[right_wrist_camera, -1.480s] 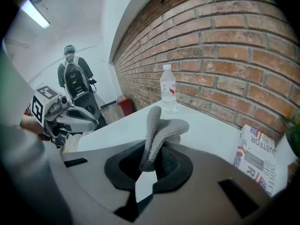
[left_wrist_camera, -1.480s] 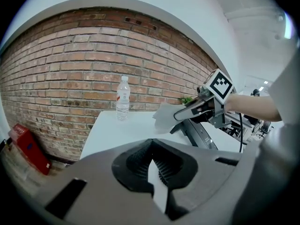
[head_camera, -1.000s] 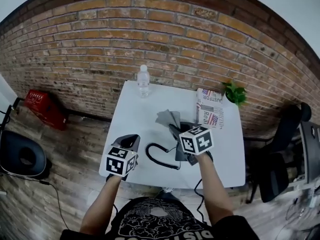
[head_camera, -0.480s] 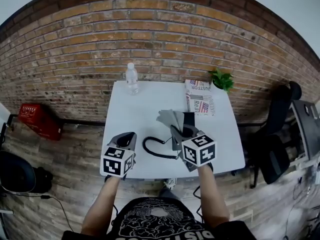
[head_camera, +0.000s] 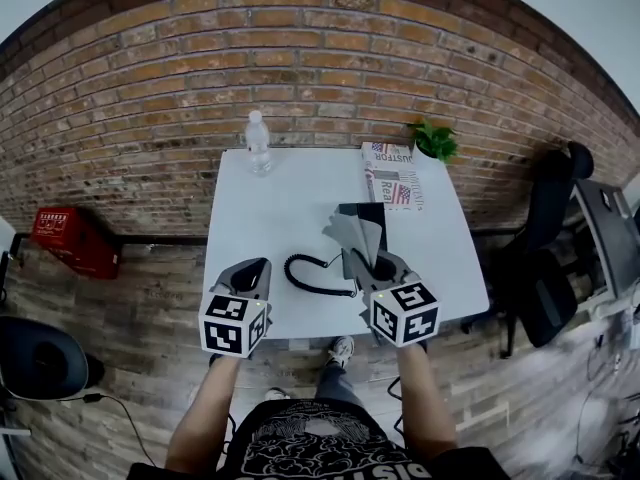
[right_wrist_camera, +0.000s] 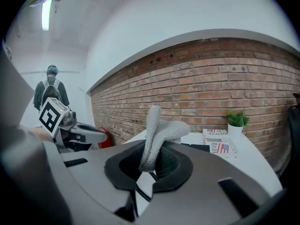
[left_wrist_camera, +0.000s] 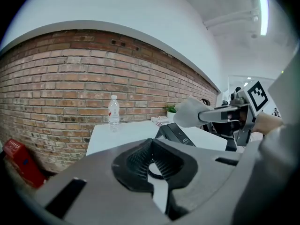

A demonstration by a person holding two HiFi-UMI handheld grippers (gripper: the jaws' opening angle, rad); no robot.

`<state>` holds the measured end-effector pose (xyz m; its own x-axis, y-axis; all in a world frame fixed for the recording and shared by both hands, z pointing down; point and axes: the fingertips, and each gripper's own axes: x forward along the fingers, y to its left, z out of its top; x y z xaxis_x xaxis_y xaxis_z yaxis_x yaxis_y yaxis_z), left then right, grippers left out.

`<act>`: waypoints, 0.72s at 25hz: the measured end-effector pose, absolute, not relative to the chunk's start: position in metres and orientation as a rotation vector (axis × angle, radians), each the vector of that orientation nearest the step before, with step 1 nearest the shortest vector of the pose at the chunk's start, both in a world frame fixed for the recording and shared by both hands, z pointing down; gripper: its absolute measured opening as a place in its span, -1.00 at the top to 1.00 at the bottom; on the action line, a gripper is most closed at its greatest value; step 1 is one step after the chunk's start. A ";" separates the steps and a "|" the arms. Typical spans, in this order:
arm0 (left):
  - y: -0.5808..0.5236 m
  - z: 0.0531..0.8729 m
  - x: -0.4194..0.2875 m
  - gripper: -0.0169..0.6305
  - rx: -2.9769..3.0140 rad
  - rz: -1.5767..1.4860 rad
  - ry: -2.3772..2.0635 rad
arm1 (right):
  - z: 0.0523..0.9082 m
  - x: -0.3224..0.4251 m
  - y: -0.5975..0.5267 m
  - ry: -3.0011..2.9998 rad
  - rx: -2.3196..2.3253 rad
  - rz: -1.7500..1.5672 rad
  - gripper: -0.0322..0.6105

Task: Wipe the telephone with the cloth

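Observation:
A dark telephone [head_camera: 364, 230] lies on the white table [head_camera: 280, 208], its coiled cord [head_camera: 318, 274] trailing left toward the front edge. My right gripper [head_camera: 378, 268] is shut on a grey cloth [head_camera: 350, 232], which hangs just above the phone's near end. In the right gripper view the cloth [right_wrist_camera: 159, 129] stands up out of the right gripper [right_wrist_camera: 151, 162]. My left gripper [head_camera: 250, 274] hovers at the table's front left, shut on nothing. In the left gripper view, the left gripper [left_wrist_camera: 151, 146] points at the telephone [left_wrist_camera: 177, 133] and the cloth [left_wrist_camera: 188, 112].
A water bottle [head_camera: 258, 141] stands at the table's back left. A newspaper [head_camera: 391, 176] and a small potted plant [head_camera: 433, 141] are at the back right. A red box [head_camera: 75, 239] sits on the floor left, an office chair [head_camera: 548, 268] right. A person [right_wrist_camera: 50, 91] stands far off.
My right gripper has drawn back toward the table's front edge with the cloth still in it. The left gripper has hardly moved. The head view has shifted.

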<state>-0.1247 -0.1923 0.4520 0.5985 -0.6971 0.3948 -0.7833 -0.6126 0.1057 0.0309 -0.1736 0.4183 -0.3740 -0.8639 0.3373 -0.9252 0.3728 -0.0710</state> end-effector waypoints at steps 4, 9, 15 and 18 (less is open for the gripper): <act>-0.181 0.455 -0.126 0.93 2.567 0.458 -1.206 | 0.418 0.031 -0.160 -2.373 1.623 0.336 0.87; -0.172 0.456 -0.131 0.93 2.566 0.457 -1.199 | 0.420 0.029 -0.151 -2.371 1.632 0.333 0.87; -0.167 0.458 -0.130 0.93 2.574 0.472 -1.189 | 0.420 0.027 -0.147 -2.379 1.634 0.336 0.87; -0.167 0.457 -0.130 0.93 2.576 0.476 -1.182 | 0.419 0.026 -0.148 -2.382 1.632 0.337 0.87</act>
<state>-0.1297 -0.1673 0.4569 0.6141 -0.6802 0.4003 -0.7678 -0.6323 0.1033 0.0256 -0.1476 0.4188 -0.3508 -0.8804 0.3191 -0.9344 0.3517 -0.0570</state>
